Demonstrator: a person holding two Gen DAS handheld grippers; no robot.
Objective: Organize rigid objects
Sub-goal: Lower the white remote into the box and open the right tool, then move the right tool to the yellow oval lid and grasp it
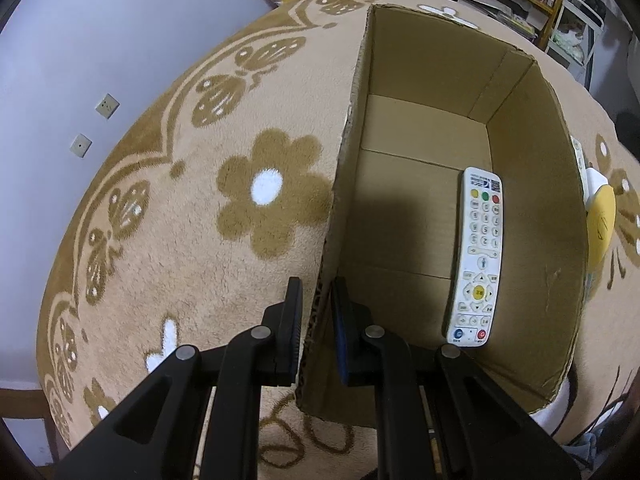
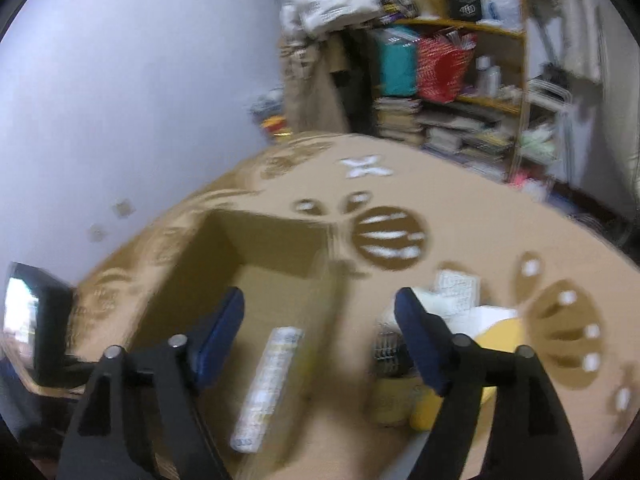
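An open cardboard box (image 1: 424, 128) stands on a beige flower-patterned cloth. A white remote control (image 1: 478, 256) lies flat inside it against the right wall. My left gripper (image 1: 318, 300) is shut on the box's left wall, one finger outside and one inside. In the blurred right wrist view, the box (image 2: 260, 248) and the remote (image 2: 268, 384) show below my right gripper (image 2: 320, 312), which is open, empty and above the box's right wall. A pile of loose items with a yellow object (image 2: 496, 344) lies right of the box.
The yellow object (image 1: 600, 224) and a white item show just outside the box's right wall. Shelves with books and a red basket (image 2: 440, 68) stand at the back. A white wall with sockets (image 1: 107, 105) is on the left.
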